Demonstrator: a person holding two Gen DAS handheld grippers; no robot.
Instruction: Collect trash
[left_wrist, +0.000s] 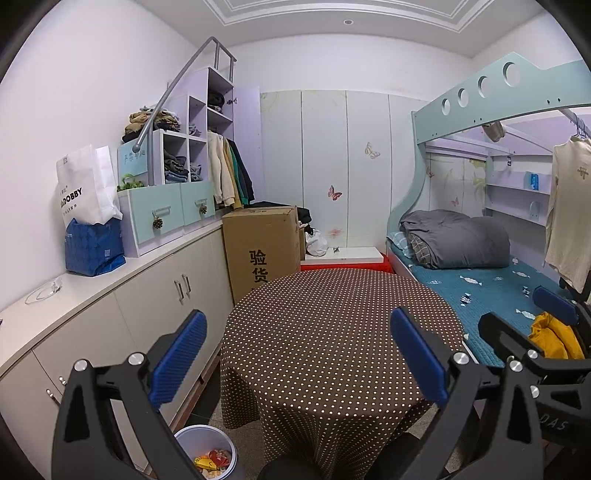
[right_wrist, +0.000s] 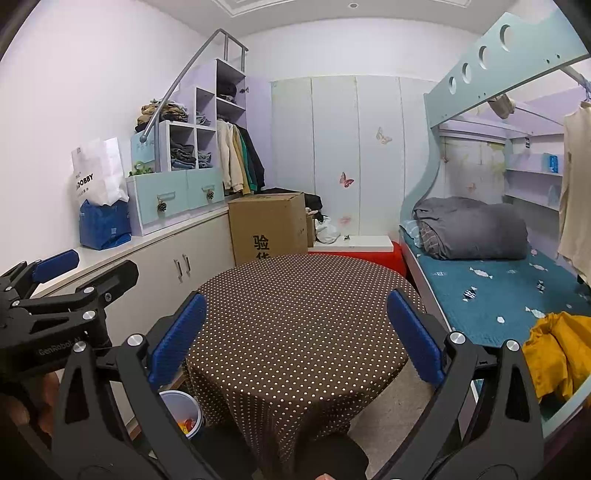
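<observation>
Bedroom, white "DOBBY" bag (left_wrist: 86, 184), left tool (left_wrist: 299, 354) and right tool (right_wrist: 295, 332) spread, empty.

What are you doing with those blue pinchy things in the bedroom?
A person holds two grabbers over the round polka-dot table, cleaning up trash. The left gripper and the right gripper are both open and holding nothing. On the floor beside the table stands a white trash bin with colourful wrappers inside. No trash shows on the tabletop right now.
</observation>
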